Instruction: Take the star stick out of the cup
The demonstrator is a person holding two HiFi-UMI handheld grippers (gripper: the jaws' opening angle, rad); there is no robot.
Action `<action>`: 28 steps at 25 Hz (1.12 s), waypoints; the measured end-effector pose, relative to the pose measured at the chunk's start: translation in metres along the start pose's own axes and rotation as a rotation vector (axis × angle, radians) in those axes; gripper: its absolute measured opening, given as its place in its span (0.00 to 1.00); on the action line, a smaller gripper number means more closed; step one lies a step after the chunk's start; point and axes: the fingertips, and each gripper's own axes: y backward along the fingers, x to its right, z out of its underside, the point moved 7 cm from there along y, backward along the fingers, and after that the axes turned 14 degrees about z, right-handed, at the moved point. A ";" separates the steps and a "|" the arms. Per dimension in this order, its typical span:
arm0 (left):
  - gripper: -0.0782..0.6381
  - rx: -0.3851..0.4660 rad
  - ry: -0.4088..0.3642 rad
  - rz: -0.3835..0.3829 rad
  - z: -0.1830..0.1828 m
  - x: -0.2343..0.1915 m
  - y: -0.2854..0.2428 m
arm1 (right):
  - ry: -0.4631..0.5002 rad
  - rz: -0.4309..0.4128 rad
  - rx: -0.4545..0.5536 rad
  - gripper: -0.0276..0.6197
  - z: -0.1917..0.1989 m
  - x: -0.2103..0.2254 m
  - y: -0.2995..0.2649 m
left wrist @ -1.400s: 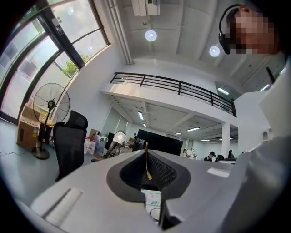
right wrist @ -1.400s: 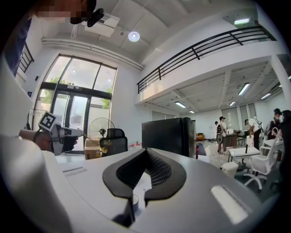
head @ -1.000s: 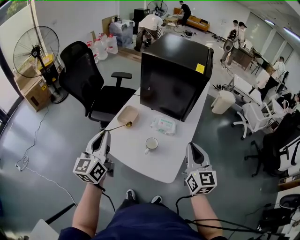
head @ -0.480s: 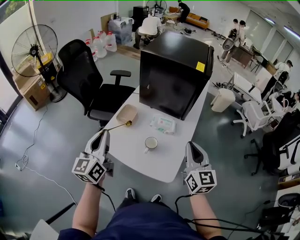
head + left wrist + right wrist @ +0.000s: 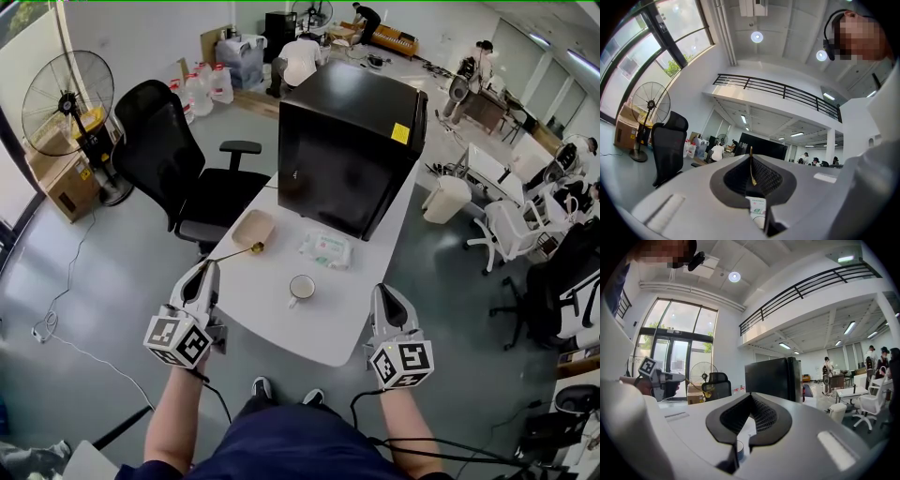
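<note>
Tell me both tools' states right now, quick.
Left tool: closed on the star stick.
Right tool: closed, empty.

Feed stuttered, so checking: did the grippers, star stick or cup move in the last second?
Nothing visibly changed. The left gripper stays shut on the thin gold star stick, held outside the white cup; the right gripper stays shut and empty.

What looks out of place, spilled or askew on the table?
Nothing looks spilled or damaged. The cup stands upright on the table with no stick in it; the star stick is pinched in the shut left gripper, its star end by the tan tray. The right gripper is shut and empty.
</note>
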 end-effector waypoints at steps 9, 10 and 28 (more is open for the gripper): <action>0.12 -0.005 0.001 0.002 0.001 -0.001 -0.003 | 0.000 0.000 -0.005 0.05 0.001 0.000 -0.003; 0.12 -0.005 0.001 0.002 0.001 -0.001 -0.003 | -0.001 0.000 -0.006 0.05 0.002 0.000 -0.003; 0.12 -0.011 -0.006 0.023 -0.002 0.003 -0.003 | 0.012 -0.027 -0.006 0.05 0.000 -0.005 -0.004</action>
